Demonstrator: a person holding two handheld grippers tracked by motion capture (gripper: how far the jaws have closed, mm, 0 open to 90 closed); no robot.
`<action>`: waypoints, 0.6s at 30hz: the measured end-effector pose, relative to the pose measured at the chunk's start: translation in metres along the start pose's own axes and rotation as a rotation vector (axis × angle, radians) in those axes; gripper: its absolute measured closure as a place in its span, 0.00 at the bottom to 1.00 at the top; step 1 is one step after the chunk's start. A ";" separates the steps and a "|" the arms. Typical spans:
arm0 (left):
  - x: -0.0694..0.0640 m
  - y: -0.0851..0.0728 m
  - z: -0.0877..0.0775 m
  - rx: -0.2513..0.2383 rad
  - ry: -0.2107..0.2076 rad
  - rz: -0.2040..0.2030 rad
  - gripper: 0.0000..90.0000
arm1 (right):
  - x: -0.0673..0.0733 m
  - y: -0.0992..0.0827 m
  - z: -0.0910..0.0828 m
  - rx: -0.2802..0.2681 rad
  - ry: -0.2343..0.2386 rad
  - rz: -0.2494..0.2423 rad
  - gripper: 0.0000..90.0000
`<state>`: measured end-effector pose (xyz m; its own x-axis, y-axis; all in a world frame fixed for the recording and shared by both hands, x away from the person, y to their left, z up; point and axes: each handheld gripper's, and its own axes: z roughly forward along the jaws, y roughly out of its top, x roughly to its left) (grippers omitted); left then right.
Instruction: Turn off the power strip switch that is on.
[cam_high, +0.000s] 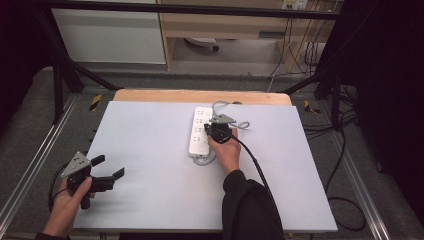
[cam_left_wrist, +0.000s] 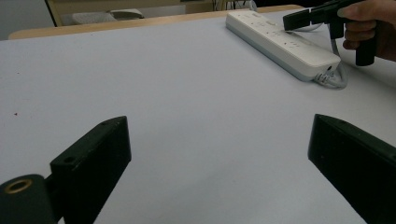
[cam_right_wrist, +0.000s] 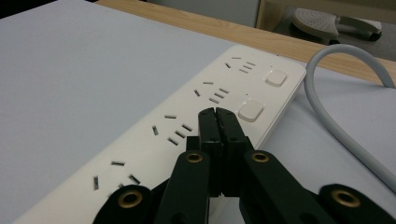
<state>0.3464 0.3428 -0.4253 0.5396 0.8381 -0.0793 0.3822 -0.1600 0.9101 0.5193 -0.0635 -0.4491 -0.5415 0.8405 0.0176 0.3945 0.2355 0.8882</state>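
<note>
Right hand-held gripper (cam_high: 212, 131) pressed together, nothing between its jaws; black, hard plastic, brass-coloured rivets at the joints, tips over the power strip (cam_high: 200, 131) beside a square button (cam_right_wrist: 251, 111); whether the tips touch the strip cannot be told; person's hand (cam_high: 226, 150) in a dark sleeve behind it. Power strip white, glossy, long rectangular block with rows of slot sockets and rounded-square switches; lies on the counter (cam_high: 150, 150) toward its far edge, long side running away from the person; grey round cable (cam_right_wrist: 327, 116) curls off the strip's far end, a second loop of cable at its near end. Left hand-held gripper (cam_high: 105, 170) spread wide, empty, flat blocky black jaws, well apart from the power strip, at the counter's near left corner; grey three-cornered plate on top. Counter covered with a matte pale grey sheet, smooth, wood edge showing beyond the strip. Past the counter: grey floor, black frame bars, light wood cabinet, white panel, loose black cables to the right of the counter.
</note>
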 end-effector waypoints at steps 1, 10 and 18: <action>0.000 0.000 0.000 0.000 0.000 0.000 0.07 | 0.000 0.000 0.000 -0.001 0.000 0.000 1.00; 0.000 0.000 0.000 0.000 0.000 0.000 0.07 | 0.000 -0.001 0.000 0.003 -0.001 -0.006 1.00; 0.000 0.000 0.000 0.000 0.000 0.001 0.07 | 0.000 -0.001 0.001 0.003 -0.004 -0.007 1.00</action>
<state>0.3463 0.3428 -0.4253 0.5401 0.8379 -0.0789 0.3821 -0.1606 0.9101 0.5194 -0.0634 -0.4507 -0.5415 0.8407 0.0098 0.3926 0.2425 0.8872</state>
